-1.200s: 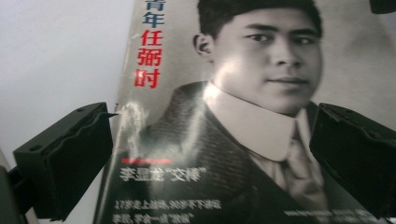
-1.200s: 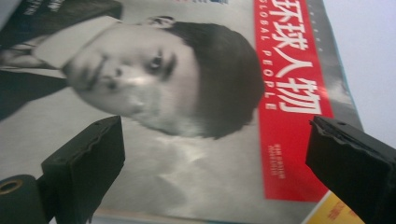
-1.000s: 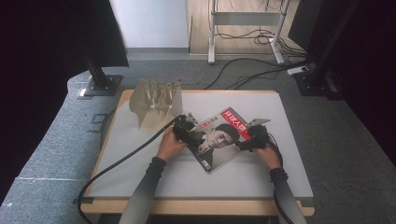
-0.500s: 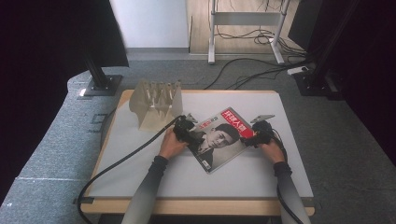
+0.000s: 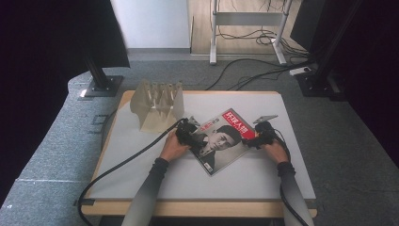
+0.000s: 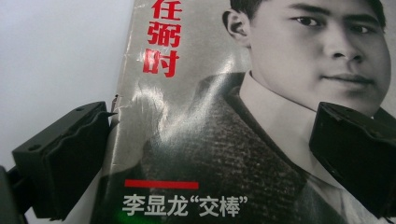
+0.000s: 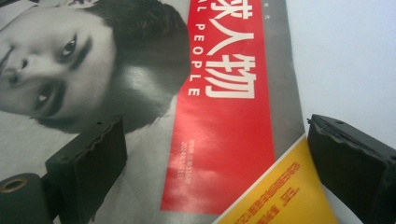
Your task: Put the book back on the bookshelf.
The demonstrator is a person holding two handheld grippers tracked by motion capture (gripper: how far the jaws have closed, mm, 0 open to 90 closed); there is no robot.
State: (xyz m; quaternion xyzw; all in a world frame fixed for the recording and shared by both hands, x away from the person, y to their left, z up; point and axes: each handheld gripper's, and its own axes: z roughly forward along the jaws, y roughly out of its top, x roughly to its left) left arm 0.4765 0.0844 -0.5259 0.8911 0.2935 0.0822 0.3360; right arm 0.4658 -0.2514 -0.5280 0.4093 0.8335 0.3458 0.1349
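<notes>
A magazine with a portrait cover and a red title band lies flat and skewed on the white table top. My left gripper hovers over the magazine's left edge. In the left gripper view it is open, one jaw at the spine edge and the other over the cover. My right gripper is at the magazine's right corner. In the right gripper view it is open, straddling the red band and a yellow corner patch. Nothing is held.
A pale slotted wooden rack stands at the table's back left, just behind my left hand. A black cable trails from the left gripper off the front left edge. Dark stands and floor cables surround the table.
My right gripper has shifted slightly right and farther away along the magazine's corner. The left gripper and the magazine have stayed in place.
</notes>
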